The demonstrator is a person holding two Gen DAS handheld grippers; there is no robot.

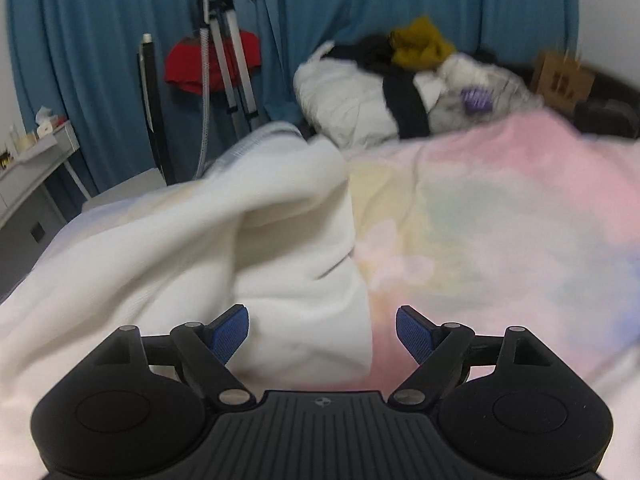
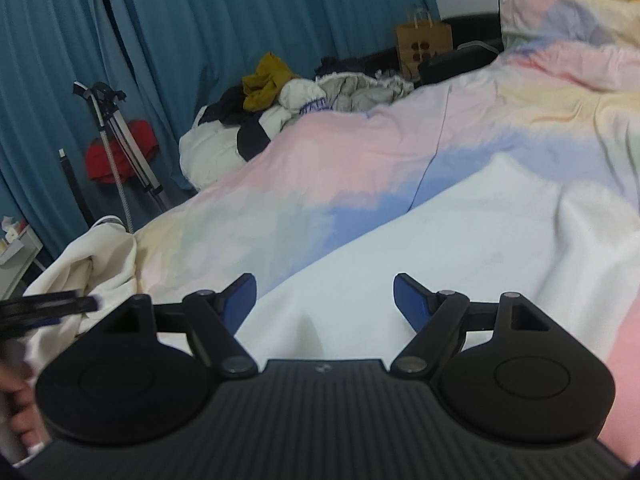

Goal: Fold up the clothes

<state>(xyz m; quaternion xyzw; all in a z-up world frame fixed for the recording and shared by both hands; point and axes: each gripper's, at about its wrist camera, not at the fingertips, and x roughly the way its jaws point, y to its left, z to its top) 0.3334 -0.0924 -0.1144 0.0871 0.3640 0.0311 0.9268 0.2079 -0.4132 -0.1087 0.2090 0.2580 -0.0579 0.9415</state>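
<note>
A white garment (image 1: 240,240) lies crumpled and bunched on the pastel bedspread (image 1: 500,220). My left gripper (image 1: 322,316) hovers just over its right edge, open, with nothing between the blue pads. In the right wrist view the same white garment (image 2: 440,260) spreads flatter across the bed, and its bunched end (image 2: 92,264) lies at the left. My right gripper (image 2: 324,284) is open above the flat part and grips no cloth. The left gripper shows as a blurred black shape (image 2: 80,304) at the left edge, with a person's hand (image 2: 16,400) below it.
A pile of loose clothes (image 1: 400,80) sits at the far side of the bed, beside a brown paper bag (image 2: 424,46). A steamer stand (image 1: 224,60) with a red item stands before blue curtains. A white side table (image 1: 36,152) is at the left. A pillow (image 2: 560,8) lies at the head.
</note>
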